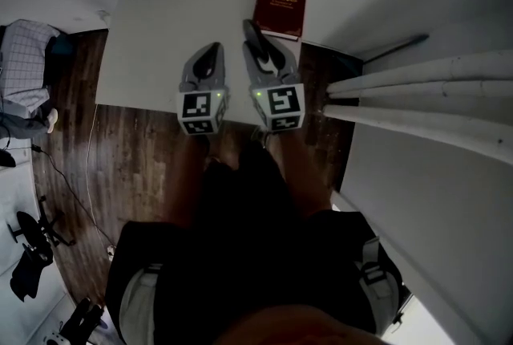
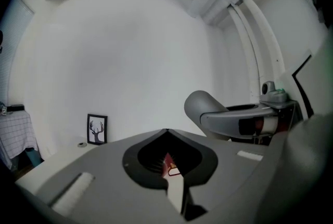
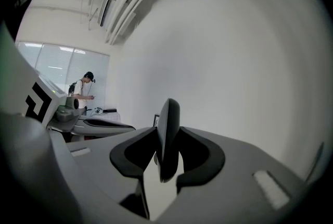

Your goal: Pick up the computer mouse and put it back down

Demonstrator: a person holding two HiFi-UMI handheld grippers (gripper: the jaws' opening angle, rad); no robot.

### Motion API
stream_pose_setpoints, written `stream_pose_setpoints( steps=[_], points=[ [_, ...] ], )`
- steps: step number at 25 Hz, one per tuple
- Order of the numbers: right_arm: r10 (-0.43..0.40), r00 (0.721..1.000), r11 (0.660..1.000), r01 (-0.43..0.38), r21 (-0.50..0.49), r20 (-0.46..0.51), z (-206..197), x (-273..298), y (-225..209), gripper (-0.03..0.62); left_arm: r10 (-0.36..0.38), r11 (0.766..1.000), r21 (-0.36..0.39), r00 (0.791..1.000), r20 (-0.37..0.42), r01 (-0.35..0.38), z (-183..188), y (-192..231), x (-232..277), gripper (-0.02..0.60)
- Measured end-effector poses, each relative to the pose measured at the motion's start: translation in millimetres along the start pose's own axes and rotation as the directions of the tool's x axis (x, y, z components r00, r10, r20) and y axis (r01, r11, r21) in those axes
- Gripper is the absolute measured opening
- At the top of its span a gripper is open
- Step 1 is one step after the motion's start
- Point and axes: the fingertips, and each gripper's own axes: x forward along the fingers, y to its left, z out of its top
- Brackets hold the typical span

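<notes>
Right gripper point(image 3: 166, 158) pinches the mouse point(image 3: 169, 119) on edge, up in the air just beside the red book point(image 1: 280, 4), left gripper point(image 2: 166, 133) pressed together and empty, and that shell looks light, hard, slick, so grip its flanks squarely.

A white table point(image 1: 160, 38) stands against a plain white wall point(image 2: 130, 51) on a dark wooden floor point(image 1: 136, 167). White pipes point(image 1: 417, 91) run along the wall at the right; farther off, a bright window point(image 3: 62, 64) with blinds.
</notes>
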Motion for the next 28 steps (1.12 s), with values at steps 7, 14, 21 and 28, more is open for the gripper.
stream_pose_setpoints(
  steps=[7, 14, 21, 28],
  points=[
    [-0.058, 0.997, 0.997, 0.06, -0.042, 0.055, 16, -23, 40, 0.144, -0.047, 0.999, 0.026, 0.997, 0.057, 0.046, 13, 4, -41, 0.002],
    [-0.115, 0.989, 0.991, 0.121, -0.063, 0.092, 31, -63, 90, 0.144, -0.078, 0.997, 0.034, 0.99, 0.116, 0.075, 26, 11, -106, 0.002],
    [-0.171, 0.98, 0.98, 0.179, -0.081, 0.103, 30, -102, 139, 0.144, -0.097, 0.995, 0.007, 0.982, 0.165, 0.097, 26, 20, -167, 0.001],
    [-0.166, 0.977, 0.977, 0.181, -0.114, 0.132, 40, -130, 156, 0.144, -0.105, 0.994, 0.025, 0.972, 0.21, 0.102, 36, 4, -195, 0.002]
  ],
)
